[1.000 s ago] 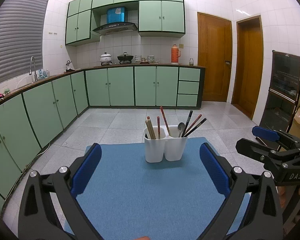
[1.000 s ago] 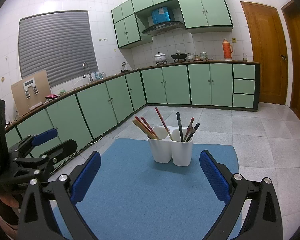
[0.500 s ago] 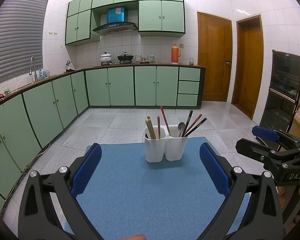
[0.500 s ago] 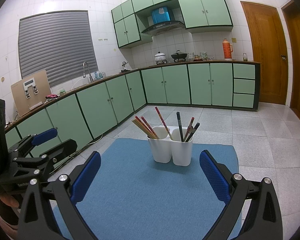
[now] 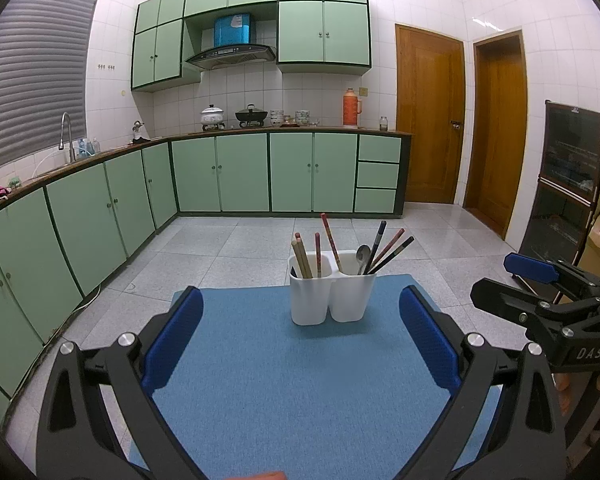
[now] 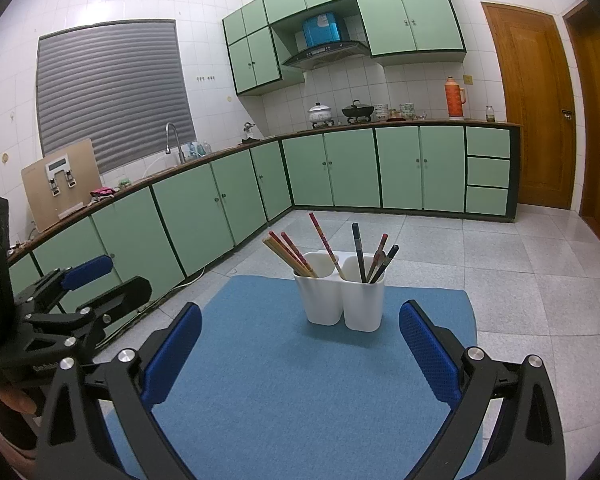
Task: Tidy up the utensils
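Observation:
A white two-cup utensil holder [image 5: 332, 298] stands at the far middle of the blue mat [image 5: 284, 380]; it also shows in the right wrist view [image 6: 344, 300]. Its left cup holds wooden and red chopsticks [image 5: 306, 258]. Its right cup holds a metal spoon [image 5: 363, 257] and dark chopsticks [image 5: 388, 250]. My left gripper [image 5: 300, 312] is open and empty, short of the holder. My right gripper [image 6: 300, 326] is open and empty, also short of it. Each gripper shows at the side of the other's view: the right one [image 5: 508, 280], the left one [image 6: 116, 276].
The mat [image 6: 300, 380] covers a small table over a grey tiled floor [image 5: 236, 248]. Green cabinets [image 5: 100, 220] run along the left and back. Wooden doors [image 5: 428, 120] are at the back right. A dark cabinet [image 5: 564, 184] stands at the right.

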`<state>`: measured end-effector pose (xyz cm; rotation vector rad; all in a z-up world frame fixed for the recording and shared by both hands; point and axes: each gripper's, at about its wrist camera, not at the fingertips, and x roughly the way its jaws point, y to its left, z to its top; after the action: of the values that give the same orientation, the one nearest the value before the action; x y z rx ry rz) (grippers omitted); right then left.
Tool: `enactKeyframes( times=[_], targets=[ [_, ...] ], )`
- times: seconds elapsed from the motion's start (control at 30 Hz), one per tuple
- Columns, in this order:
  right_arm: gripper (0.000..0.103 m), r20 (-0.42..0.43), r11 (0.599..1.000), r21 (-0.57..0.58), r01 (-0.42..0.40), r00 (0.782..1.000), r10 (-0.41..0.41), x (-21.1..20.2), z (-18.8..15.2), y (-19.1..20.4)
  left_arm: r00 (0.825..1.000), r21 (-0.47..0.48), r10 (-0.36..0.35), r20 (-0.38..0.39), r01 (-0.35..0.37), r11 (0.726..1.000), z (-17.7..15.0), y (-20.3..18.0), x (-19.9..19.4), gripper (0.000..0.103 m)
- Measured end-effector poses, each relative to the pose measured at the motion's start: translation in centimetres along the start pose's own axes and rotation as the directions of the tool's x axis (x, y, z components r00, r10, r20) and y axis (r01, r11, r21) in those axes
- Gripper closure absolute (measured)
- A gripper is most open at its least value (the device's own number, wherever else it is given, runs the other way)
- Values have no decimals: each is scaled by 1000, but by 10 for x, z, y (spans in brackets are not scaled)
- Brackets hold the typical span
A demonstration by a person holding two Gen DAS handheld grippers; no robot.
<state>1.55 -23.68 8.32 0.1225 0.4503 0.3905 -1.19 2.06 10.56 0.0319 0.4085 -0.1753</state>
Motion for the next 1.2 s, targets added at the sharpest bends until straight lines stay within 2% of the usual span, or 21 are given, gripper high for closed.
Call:
enactKeyframes(
  times=[1.2],
  targets=[
    [6, -12, 1000, -4, 9, 1000, -9, 9, -4, -3, 1000, -13, 4, -9, -4, 1000, -5, 5, 2, 7]
  ],
)
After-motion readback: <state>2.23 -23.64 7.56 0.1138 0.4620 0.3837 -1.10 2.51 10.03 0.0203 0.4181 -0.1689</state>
